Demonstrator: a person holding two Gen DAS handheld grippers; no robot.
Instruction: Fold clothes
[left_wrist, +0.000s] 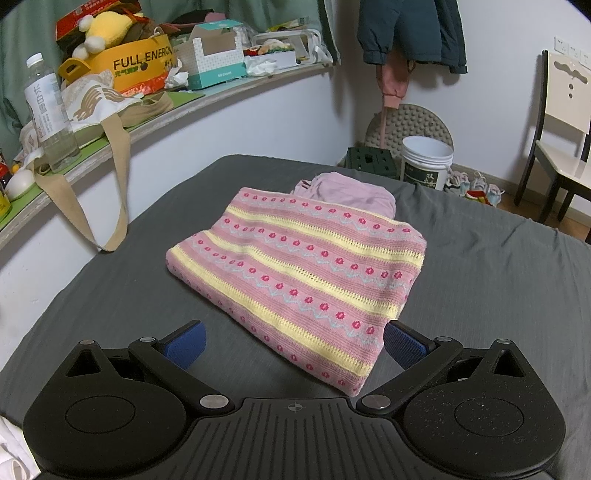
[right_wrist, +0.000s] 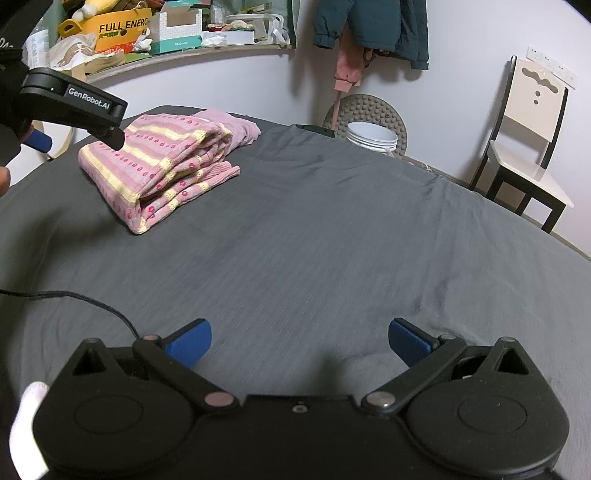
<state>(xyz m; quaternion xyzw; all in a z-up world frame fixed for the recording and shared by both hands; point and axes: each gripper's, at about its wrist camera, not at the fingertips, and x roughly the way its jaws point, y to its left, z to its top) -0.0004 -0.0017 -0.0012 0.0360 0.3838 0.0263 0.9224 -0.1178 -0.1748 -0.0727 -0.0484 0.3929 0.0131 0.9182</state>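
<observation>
**Folded knit on the bed, both grippers spread and empty**

The pink knitted garment (left_wrist: 295, 273), striped in pale yellow with rows of small red flowers, lies folded into a thick rectangle on the dark grey bedsheet (left_wrist: 480, 295). From the right wrist view its layers stack loosely at the near edge, with ribbed hems poking out on the right side. A plain mauve garment (left_wrist: 347, 192) sits touching its far edge, partly tucked under it.

It looks soft, floppy and light, with an open weave that should catch well on rubber pads but stretch and sag if lifted by one point. The stack would likely slump open unless it is taken at a folded edge through all layers, ideally at two corners together.

The left gripper (left_wrist: 295, 345) hovers just over the near corner of the knit, its blue pads (left_wrist: 186, 343) wide apart and holding nothing. The right gripper (right_wrist: 299, 341) hangs over bare sheet, well apart from the clothes, likewise spread and empty.

A cluttered shelf (left_wrist: 177, 107) runs along the wall beyond.
</observation>
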